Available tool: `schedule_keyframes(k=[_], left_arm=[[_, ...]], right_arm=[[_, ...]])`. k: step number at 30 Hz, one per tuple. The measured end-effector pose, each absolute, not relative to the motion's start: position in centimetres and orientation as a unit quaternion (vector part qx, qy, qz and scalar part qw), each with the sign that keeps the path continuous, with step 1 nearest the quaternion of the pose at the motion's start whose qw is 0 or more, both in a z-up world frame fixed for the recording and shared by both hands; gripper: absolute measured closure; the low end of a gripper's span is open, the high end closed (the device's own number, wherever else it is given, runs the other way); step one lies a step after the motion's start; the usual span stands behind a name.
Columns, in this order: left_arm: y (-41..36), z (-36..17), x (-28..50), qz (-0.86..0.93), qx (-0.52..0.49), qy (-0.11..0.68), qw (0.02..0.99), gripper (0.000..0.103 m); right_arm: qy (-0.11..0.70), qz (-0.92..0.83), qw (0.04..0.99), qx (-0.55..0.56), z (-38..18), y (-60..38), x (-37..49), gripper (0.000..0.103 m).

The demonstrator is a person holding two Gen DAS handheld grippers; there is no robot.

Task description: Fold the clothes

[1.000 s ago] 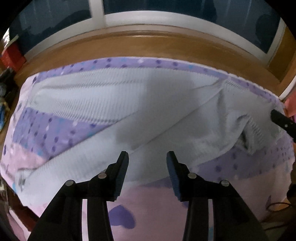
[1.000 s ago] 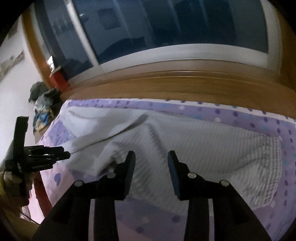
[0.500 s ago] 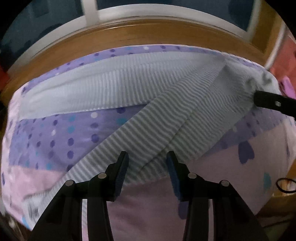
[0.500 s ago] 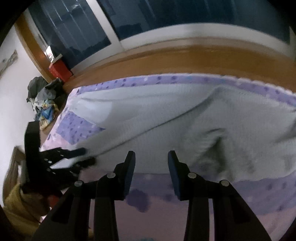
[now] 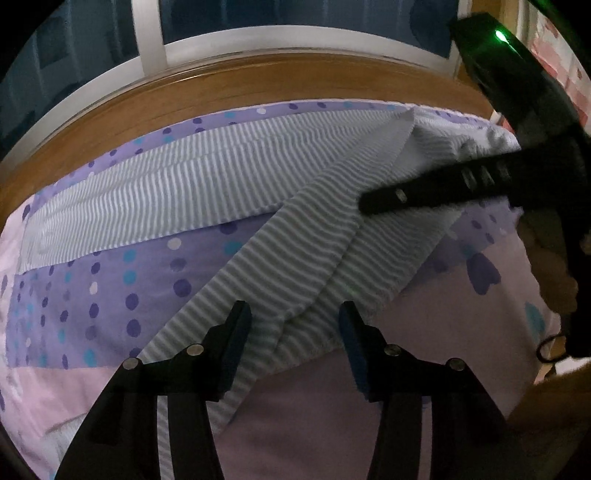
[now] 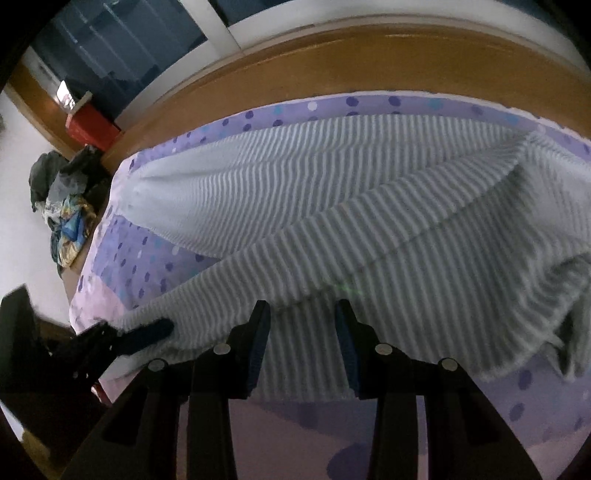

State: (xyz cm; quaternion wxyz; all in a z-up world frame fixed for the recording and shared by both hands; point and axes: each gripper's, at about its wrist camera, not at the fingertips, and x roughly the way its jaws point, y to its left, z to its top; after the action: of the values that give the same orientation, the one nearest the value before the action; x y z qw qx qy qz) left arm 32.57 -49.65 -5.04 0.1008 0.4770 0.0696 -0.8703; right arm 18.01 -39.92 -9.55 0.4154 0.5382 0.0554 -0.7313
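Observation:
A grey-and-white striped garment (image 5: 207,192) lies spread on the purple dotted bedspread (image 5: 92,288), one part running along the far edge and another folded diagonally toward me. My left gripper (image 5: 293,325) is open just above the near hem of the diagonal part. In the right wrist view the same striped garment (image 6: 332,206) fills the middle, bunched at the right. My right gripper (image 6: 301,323) is open over its near edge. The right gripper's finger (image 5: 424,192) reaches across the garment in the left wrist view. The left gripper's fingers (image 6: 147,332) show at the lower left.
A wooden ledge (image 5: 258,77) and a dark window (image 5: 295,14) run behind the bed. A red box (image 6: 92,125) and a heap of clothes (image 6: 62,195) sit at the far left. The pink part of the bedspread (image 5: 332,424) lies nearest me.
Both grippers have come closer to the garment's near edge. The right gripper has moved in over the cloth and looms larger in the left wrist view. The garment now lies flatter.

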Motion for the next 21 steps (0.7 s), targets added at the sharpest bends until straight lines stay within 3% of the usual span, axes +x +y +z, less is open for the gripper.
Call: schedule_keyframes(k=[12, 16, 17, 18, 19, 21], left_arm=[[-49.5, -5.0, 32.1, -0.864, 0.488, 0.069, 0.101, 0.05], [-49.6, -5.1, 31.9, -0.868, 0.487, 0.05, 0.083, 0.051], [-49.7, -4.9, 31.9, -0.868, 0.488, 0.047, 0.079, 0.062], [-50.0, -4.7, 31.9, -0.868, 0.488, 0.047, 0.075, 0.084], [-50.3, -4.5, 32.0, -0.869, 0.487, 0.056, 0.067, 0.092], [-51.2, -4.1, 32.3, -0.871, 0.481, 0.081, 0.052, 0.096]], right_arm=[[-0.019, -0.72, 0.417, 0.555, -9.9, -39.6, 16.7, 0.068], [-0.021, -0.738, 0.407, 0.538, -8.9, -39.7, 17.0, 0.089], [-0.022, -0.743, 0.404, 0.534, -8.7, -39.8, 17.1, 0.095], [-0.022, -0.747, 0.402, 0.529, -8.4, -39.8, 17.2, 0.095], [-0.023, -0.751, 0.399, 0.525, -8.2, -39.8, 17.3, 0.096], [-0.024, -0.76, 0.394, 0.516, -7.7, -39.9, 17.5, 0.097]])
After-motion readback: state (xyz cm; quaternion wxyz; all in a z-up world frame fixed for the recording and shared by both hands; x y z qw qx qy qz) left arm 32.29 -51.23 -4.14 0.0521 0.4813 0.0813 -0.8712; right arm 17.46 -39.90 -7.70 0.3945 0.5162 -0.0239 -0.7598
